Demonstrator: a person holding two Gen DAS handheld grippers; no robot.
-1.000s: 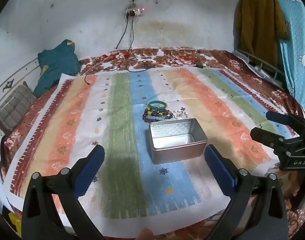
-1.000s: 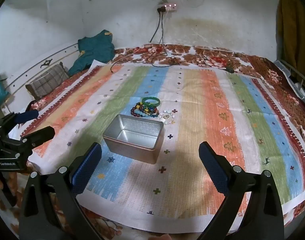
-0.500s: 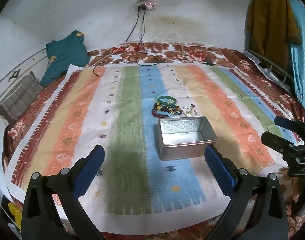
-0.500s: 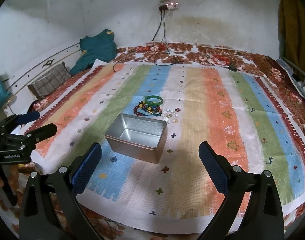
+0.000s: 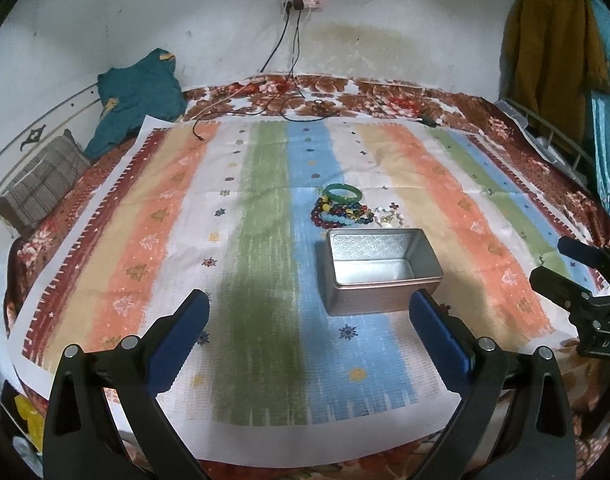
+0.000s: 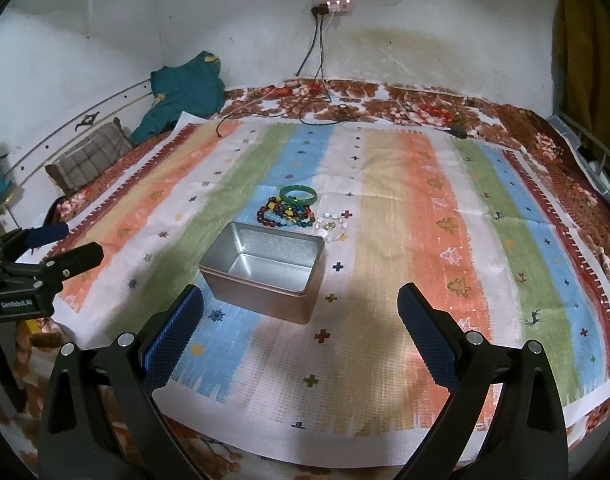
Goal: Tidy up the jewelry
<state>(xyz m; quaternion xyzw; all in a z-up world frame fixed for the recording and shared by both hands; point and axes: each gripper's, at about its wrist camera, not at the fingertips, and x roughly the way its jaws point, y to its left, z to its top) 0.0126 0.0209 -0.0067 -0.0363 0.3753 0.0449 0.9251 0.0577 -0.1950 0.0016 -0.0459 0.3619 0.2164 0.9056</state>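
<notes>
The handles of the left gripper and the right gripper are cut off by the lower edge of each wrist view, and the hands holding them are not shown. The small pale pieces beside the beaded bracelets are too small to be told apart as earrings, beads or a chain. Part of the tin's floor is hidden behind its near wall in the left wrist view.

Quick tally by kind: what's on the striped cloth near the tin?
Metal tin: 1, open and empty
Green bangle: 1
Pile of multicolour beaded bracelets: 1 (bracelets too tangled to count)
Cluster of pale small pieces: 1 (pieces too small to count)
Total: 4
</notes>
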